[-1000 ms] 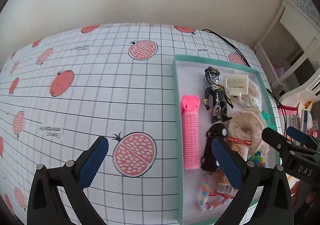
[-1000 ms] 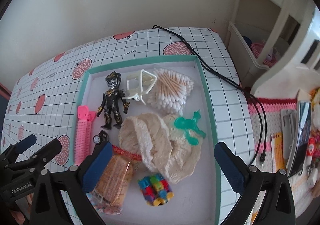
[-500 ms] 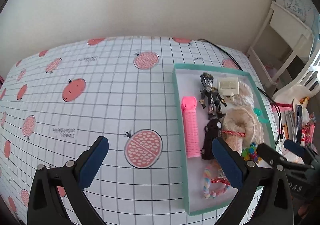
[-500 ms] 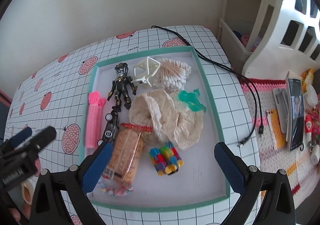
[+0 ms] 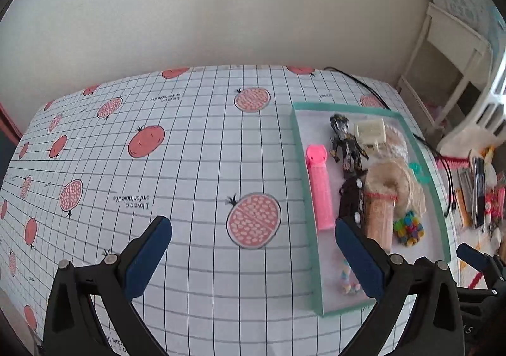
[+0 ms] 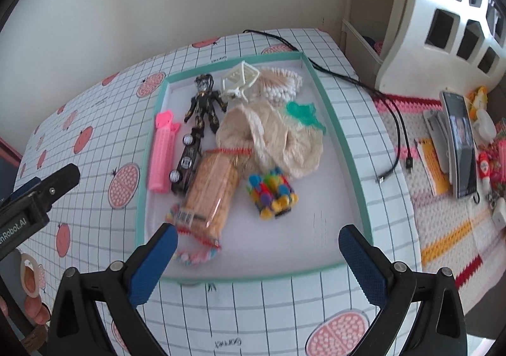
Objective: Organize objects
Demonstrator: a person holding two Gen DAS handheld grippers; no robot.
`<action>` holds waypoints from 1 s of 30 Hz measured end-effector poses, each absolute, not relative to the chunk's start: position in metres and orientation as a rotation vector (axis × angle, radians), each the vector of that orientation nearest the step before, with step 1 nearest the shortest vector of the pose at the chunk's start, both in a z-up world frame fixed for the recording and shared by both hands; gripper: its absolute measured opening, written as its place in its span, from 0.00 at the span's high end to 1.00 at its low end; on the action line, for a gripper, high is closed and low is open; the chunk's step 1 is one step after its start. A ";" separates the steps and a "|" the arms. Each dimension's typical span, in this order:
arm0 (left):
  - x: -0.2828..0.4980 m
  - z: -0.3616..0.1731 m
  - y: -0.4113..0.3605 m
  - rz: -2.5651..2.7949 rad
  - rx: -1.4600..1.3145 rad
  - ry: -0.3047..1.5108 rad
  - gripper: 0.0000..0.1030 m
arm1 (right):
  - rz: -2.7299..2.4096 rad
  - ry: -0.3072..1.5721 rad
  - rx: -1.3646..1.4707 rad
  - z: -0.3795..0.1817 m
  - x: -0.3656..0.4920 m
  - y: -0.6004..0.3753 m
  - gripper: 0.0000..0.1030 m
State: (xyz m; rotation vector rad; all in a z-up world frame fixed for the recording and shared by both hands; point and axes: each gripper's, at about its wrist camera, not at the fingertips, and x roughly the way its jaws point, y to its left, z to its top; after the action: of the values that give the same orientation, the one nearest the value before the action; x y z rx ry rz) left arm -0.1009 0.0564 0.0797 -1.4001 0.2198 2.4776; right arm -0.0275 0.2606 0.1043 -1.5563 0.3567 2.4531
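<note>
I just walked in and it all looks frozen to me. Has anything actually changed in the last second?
Both hand-held grippers, left and right, pulled up and back from the teal tray, which now looks smaller and shows whole. Nothing was grasped or released. Both remain open, and the tray's items lie as before.

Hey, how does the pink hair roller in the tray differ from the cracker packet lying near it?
The pink ribbed plastic hair roller is slimmer and lies against the teal tray's left wall; the clear-wrapped tan cracker packet is wider, nearer the middle, and partly covers a pastel bead bracelet. Both lie flat, lengthwise.
</note>
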 end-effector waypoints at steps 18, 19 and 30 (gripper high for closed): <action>-0.035 0.069 -0.001 2.472 -1.514 0.175 0.00 | 2.495 0.339 -1.532 0.109 0.029 0.225 0.00; -0.031 0.068 -0.004 2.472 -1.520 0.175 0.00 | 2.497 0.338 -1.524 0.110 0.031 0.223 0.00; -0.001 0.066 -0.020 2.472 -1.529 0.165 0.00 | 2.546 0.328 -1.464 0.116 0.052 0.209 0.00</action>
State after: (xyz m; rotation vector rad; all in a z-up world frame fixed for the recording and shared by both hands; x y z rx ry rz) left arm -0.0011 -0.0199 0.0661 -1.5291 0.1654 2.4721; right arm 0.0520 0.2086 0.1161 -1.4638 0.3282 2.5459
